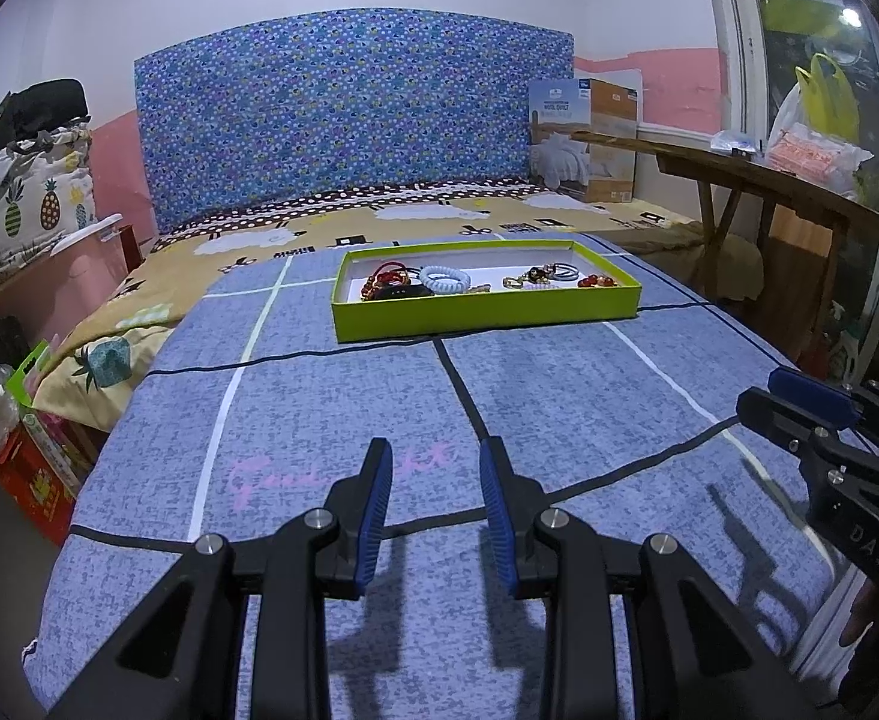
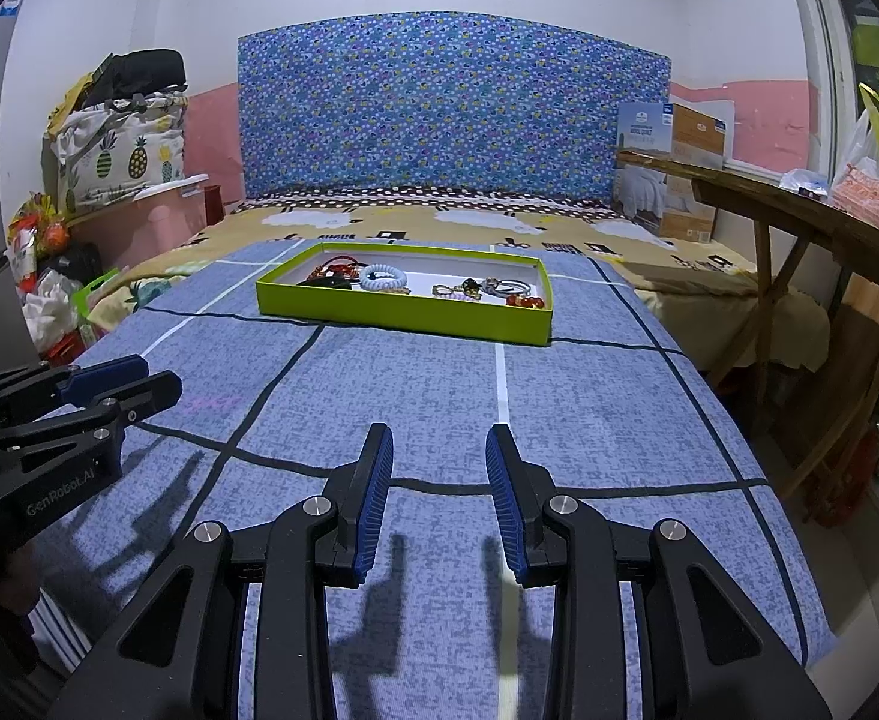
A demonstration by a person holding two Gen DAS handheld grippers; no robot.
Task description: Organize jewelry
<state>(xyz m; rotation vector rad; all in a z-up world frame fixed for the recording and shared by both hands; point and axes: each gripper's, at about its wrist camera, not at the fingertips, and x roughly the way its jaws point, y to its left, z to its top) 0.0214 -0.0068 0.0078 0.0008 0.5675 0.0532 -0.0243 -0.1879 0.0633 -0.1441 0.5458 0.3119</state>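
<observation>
Left black plastic two-finger gripper [image 1: 436, 480]: ribbed blue pads [image 1: 376, 510], round silver screws, "GenRobot.AI" printed white on its side. Right black plastic two-finger gripper [image 2: 439, 468]: same build.

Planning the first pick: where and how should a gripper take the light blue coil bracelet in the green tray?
Grip the bracelet across one side of its ring, one finger inside the hole and one outside, coming from above. It lies flat in the tray, whose raised walls block a low sideways approach. Probably take its near arc, away from the red pieces beside it. Both the left gripper and right gripper are open and far off.
</observation>
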